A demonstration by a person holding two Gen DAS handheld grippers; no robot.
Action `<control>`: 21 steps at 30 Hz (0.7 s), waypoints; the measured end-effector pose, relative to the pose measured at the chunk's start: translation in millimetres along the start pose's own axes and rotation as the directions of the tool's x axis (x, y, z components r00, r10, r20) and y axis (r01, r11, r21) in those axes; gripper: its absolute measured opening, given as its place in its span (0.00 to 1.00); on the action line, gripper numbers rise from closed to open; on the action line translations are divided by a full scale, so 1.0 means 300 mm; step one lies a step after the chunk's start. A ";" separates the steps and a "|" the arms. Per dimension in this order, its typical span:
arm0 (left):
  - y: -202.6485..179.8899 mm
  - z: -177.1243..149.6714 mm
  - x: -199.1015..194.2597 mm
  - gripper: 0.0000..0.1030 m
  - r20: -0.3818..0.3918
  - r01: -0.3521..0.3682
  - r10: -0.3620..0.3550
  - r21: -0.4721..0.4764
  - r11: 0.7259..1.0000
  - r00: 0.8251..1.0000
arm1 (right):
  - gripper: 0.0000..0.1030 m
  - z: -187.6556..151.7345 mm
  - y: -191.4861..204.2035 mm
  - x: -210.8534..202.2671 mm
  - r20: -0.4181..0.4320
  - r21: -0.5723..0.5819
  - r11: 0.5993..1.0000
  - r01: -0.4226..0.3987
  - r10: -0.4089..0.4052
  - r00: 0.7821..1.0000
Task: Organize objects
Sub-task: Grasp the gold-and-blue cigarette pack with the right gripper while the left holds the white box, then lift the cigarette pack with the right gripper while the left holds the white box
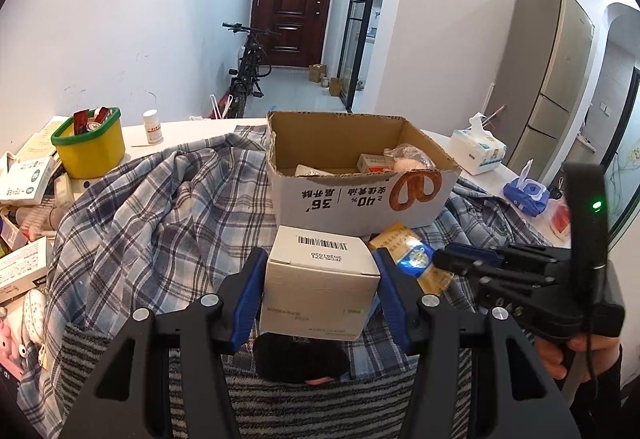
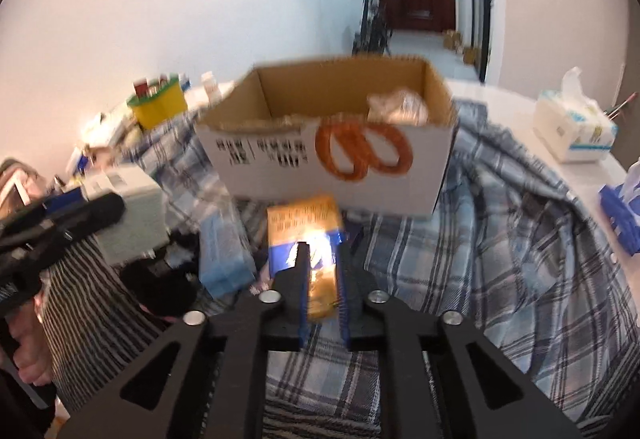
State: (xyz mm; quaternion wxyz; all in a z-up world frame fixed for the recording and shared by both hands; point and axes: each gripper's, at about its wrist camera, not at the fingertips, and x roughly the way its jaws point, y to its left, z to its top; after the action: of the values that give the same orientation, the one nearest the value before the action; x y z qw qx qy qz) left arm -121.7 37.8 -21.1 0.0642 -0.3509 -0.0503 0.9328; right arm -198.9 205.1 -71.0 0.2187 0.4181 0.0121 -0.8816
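My left gripper [image 1: 320, 259] is shut on a white carton with a barcode [image 1: 320, 279], held just in front of the open cardboard box [image 1: 360, 199]. The box holds a small red-white packet and a bagged item. My right gripper [image 2: 322, 255] is shut on a yellow and blue packet [image 2: 306, 227], which also shows in the left wrist view [image 1: 412, 255], right of the carton. The cardboard box [image 2: 332, 155] stands just beyond the packet. The right gripper shows from the side in the left wrist view [image 1: 452, 263]. The right wrist view is blurred.
A blue plaid shirt [image 1: 160, 207] covers the table under the box. A yellow tub with a green rim [image 1: 90, 143], a white pill bottle [image 1: 153, 126] and several medicine cartons [image 1: 24, 179] lie at left. A tissue pack [image 1: 478, 149] and blue wipes [image 1: 528, 195] lie at right.
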 end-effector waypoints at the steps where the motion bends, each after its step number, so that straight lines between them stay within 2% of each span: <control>1: 0.002 -0.002 0.002 0.55 0.000 -0.002 0.002 -0.001 1.000 1.000 | 0.26 -0.008 -0.003 0.011 -0.008 0.000 1.000 0.011 -0.011 1.000; 3: 0.008 -0.005 0.005 0.55 0.000 -0.003 0.003 -0.005 1.000 1.000 | 0.58 -0.018 -0.002 0.028 -0.010 -0.010 1.000 0.026 -0.026 1.000; 8: 0.016 -0.014 0.019 0.55 -0.011 -0.001 0.001 -0.010 1.000 1.000 | 0.59 -0.024 0.034 0.035 0.007 -0.073 0.997 0.026 -0.025 1.000; 16: 0.024 -0.034 0.030 0.55 -0.022 -0.001 0.001 -0.018 1.000 1.000 | 0.59 -0.059 0.081 0.094 -0.063 -0.163 0.985 0.056 -0.067 0.996; 18: 0.029 -0.040 0.033 0.55 -0.026 -0.001 0.001 -0.024 1.000 1.000 | 0.51 -0.065 0.084 0.096 -0.064 -0.164 0.984 0.066 -0.077 0.995; 21: 0.034 -0.047 0.033 0.55 -0.031 -0.002 0.001 -0.028 1.000 1.000 | 0.47 -0.063 0.078 0.071 -0.038 -0.153 0.986 0.072 -0.079 0.996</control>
State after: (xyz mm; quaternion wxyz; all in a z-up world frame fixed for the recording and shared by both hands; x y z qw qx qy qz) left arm -120.6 29.8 -39.7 0.0594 -0.3663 -0.0621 0.9265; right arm -187.6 179.8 -95.3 0.2158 0.4187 0.0998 -0.8764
